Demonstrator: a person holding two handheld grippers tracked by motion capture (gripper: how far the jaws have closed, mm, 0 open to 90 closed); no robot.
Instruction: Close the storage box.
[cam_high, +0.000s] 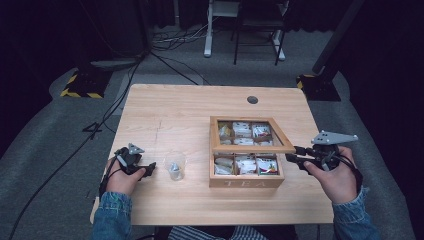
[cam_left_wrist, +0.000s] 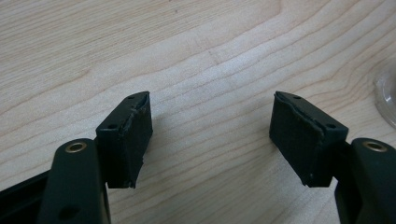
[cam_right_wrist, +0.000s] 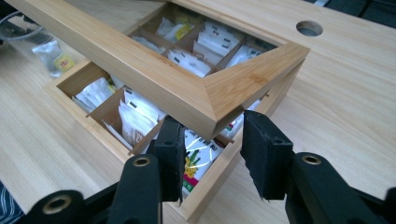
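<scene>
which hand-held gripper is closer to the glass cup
Left. The left hand-held gripper sits open on the table just left of the cup, not touching it. The right hand-held gripper is beyond the tea box, clamped on its lid.

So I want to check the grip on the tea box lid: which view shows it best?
The right gripper view: the right gripper pinches the lid corner up close. The high view shows the lid small and half raised.

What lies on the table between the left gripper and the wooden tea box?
In the high view, a clear glass cup with a tea bag inside stands between the left gripper and the tea box.
</scene>
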